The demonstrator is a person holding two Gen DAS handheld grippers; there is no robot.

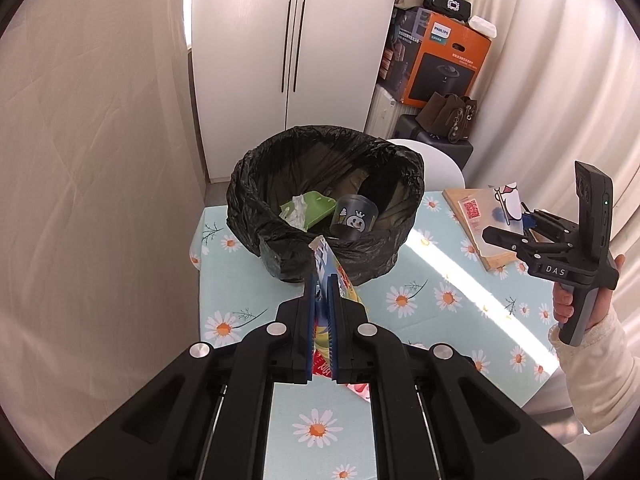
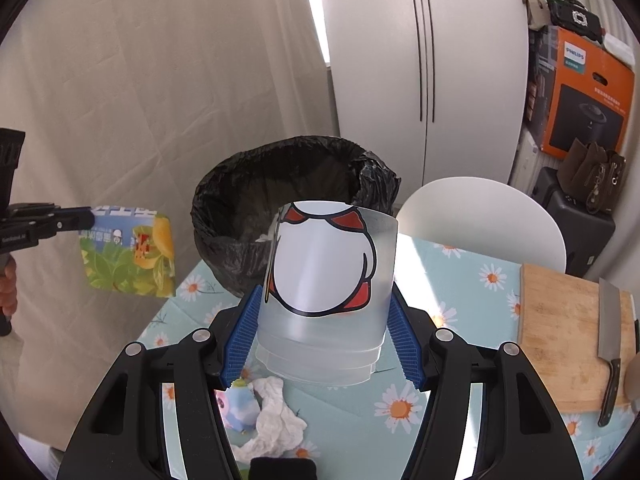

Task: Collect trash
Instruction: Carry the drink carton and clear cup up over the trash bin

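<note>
A bin with a black liner [image 1: 256,216] stands on the flowered table; in it lie a green piece, a tissue and a clear printed cup [image 1: 354,220]. My left gripper [image 1: 320,280] is shut on a colourful snack wrapper [image 1: 322,258], held up just short of the bin's near rim. In the right wrist view the same wrapper [image 2: 132,252] hangs from the left gripper [image 2: 90,216], left of the bin [image 2: 224,208]. My right gripper [image 2: 325,300] is shut on a clear plastic cup with a cartoon print [image 2: 324,264], held above the table before the bin.
A crumpled tissue [image 2: 276,420] and a small blue and pink item [image 2: 240,404] lie on the flowered tablecloth [image 2: 460,280] under the right gripper. A wooden cutting board [image 2: 560,320] with a cleaver [image 2: 608,320] lies at the right. A white chair [image 2: 480,216] stands behind the table.
</note>
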